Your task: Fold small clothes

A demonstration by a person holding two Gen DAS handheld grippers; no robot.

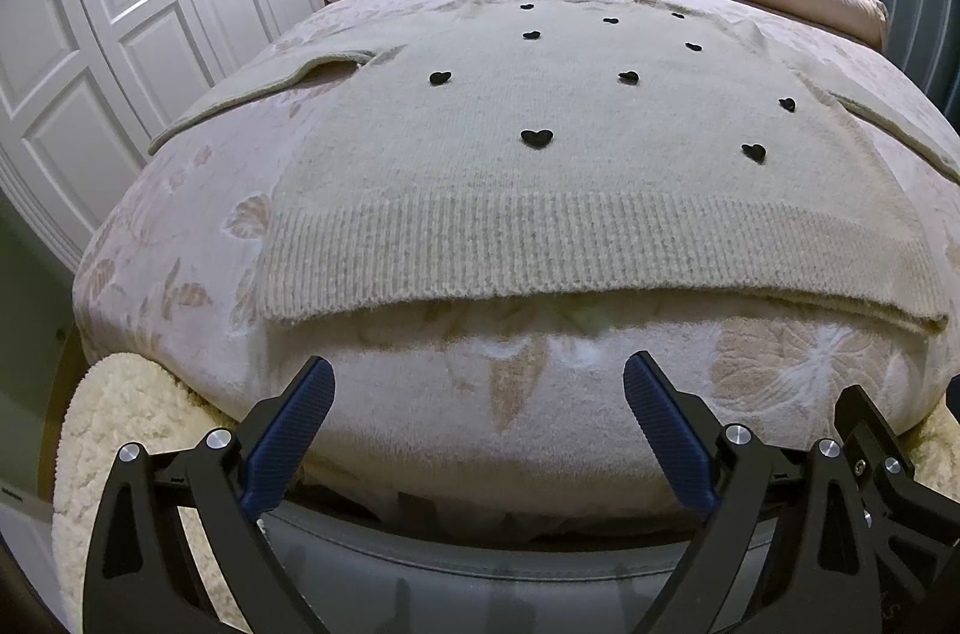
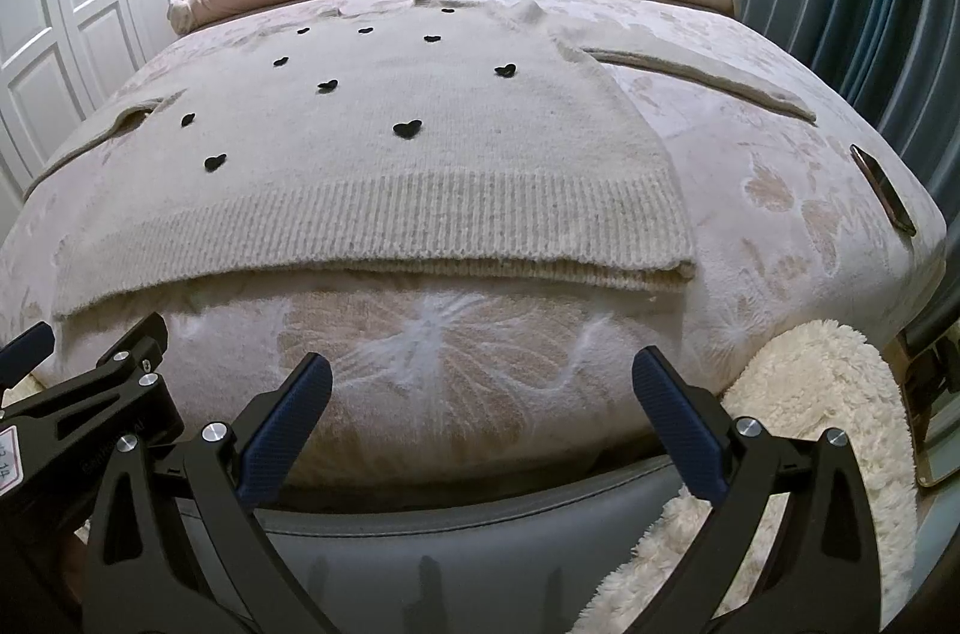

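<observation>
Both grippers are hanging w/ jaws spread wide, holding nothing: left gripper (image 1: 477,397) and right gripper (image 2: 480,394) are hovering at the foot of the bed (image 1: 420,430), just short of the sweater (image 1: 540,190). The sweater is lying flat on the bedspread, front up w/ black hearts showing, ribbed hem (image 2: 372,220) facing the grippers, sleeves (image 2: 702,85) spread out to both sides. Folding probably isn't begun yet. To do it well: pinch one sleeve near the cuff, lay it across the body, then the other; grab both knit layers at the hem corners, lift evenly and avoid dragging the plush cover. A phone (image 2: 885,190) is sitting near the bed's right edge, well apart from the sweater.
</observation>
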